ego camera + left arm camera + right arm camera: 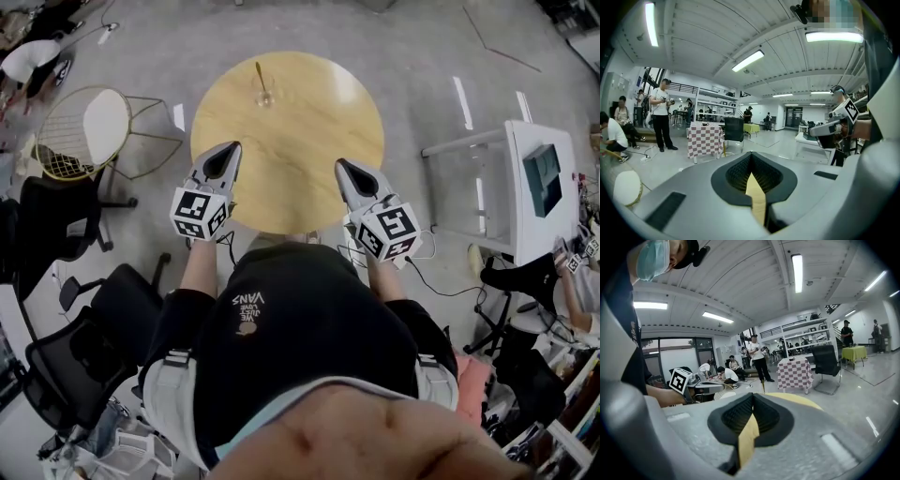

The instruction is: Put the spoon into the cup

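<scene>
Both pairs of jaws are closed and empty: left gripper (228, 153) and right gripper (347, 171) hang over the desk's (291, 141) near edge, seemingly idle, since the spoon (261, 79) already stands in the cup (264, 95).

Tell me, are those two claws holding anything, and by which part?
Nothing is held. The left gripper and right gripper both have jaws shut and empty, over the near side of the table. The spoon stands in the cup, untouched.

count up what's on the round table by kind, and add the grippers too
cup: 1
spoon, standing in the cup: 1
grippers: 2, left gripper and right gripper, both shut and empty
total: 4
</scene>
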Tool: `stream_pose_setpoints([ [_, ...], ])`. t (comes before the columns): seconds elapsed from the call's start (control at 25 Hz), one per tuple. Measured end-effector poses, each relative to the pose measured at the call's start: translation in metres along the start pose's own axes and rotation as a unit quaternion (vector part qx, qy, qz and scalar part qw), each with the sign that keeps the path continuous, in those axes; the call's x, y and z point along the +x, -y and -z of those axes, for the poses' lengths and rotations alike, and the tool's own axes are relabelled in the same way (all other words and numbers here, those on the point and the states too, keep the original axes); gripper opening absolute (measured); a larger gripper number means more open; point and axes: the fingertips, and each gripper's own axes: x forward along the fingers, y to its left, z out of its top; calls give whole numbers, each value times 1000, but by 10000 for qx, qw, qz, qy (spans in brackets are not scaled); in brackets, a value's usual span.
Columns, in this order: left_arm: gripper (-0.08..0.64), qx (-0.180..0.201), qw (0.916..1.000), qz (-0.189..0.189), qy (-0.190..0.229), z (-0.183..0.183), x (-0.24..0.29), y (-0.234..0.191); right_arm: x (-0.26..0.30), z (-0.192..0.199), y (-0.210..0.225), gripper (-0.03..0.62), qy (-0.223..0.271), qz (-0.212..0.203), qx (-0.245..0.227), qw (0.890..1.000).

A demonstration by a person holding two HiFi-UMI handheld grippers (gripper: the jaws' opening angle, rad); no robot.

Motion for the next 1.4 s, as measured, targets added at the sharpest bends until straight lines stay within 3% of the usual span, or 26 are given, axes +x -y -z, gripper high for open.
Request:
stream_pose_setpoints([
  [0.68, 11, -186, 9993, -276, 179, 0, -40, 22, 14, 2, -13, -2, -87, -485, -184, 9986],
  [1.4, 11, -190, 9981, -488, 338, -9, -51, 34, 38, 12, -14, -3, -398, -738, -560, 9949],
])
